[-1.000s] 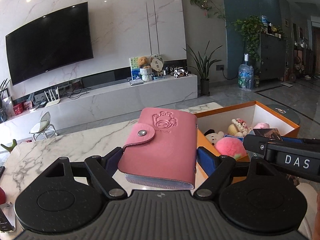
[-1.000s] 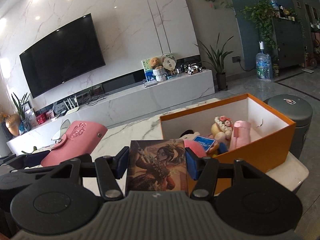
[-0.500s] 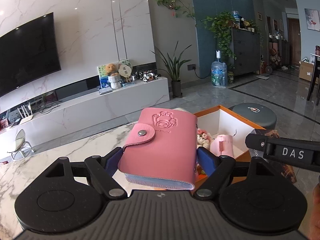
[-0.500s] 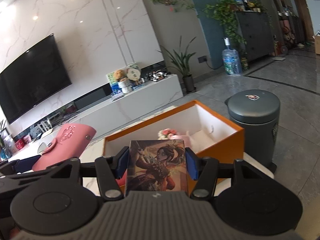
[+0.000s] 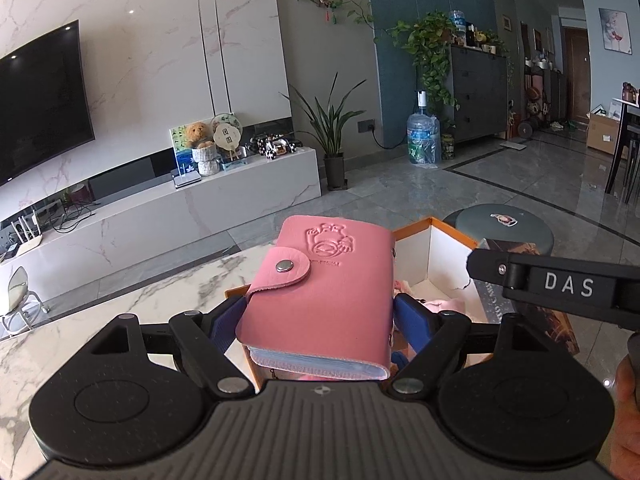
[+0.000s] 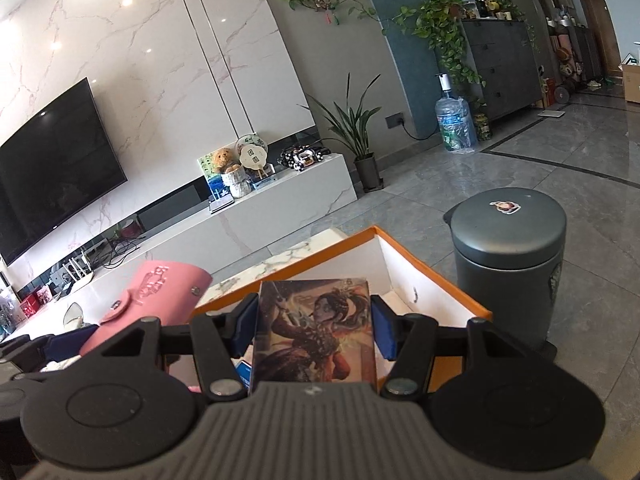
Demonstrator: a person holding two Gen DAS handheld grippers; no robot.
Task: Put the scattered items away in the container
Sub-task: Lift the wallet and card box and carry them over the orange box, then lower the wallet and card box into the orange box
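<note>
My left gripper (image 5: pixel 320 316) is shut on a pink snap-button card wallet (image 5: pixel 320 292) and holds it above the near left part of the orange box (image 5: pixel 444 228). My right gripper (image 6: pixel 314 326) is shut on a picture card pack with a painted figure (image 6: pixel 316 332) and holds it over the same orange box (image 6: pixel 440 280). The pink wallet also shows at the left of the right wrist view (image 6: pixel 160 296). The right gripper's black arm marked DAS (image 5: pixel 560 284) crosses the left wrist view. Plush toys (image 5: pixel 444 305) lie inside the box, mostly hidden.
The box stands on a white marble table (image 5: pixel 120 304) near its right end. A grey round bin (image 6: pixel 510 256) stands on the floor just right of the table. A white TV bench (image 5: pixel 160 208) and a TV are behind.
Both grippers have moved right with their loads, from beside the box to above its opening. Both views have swung right, bringing in the bin and the floor.
</note>
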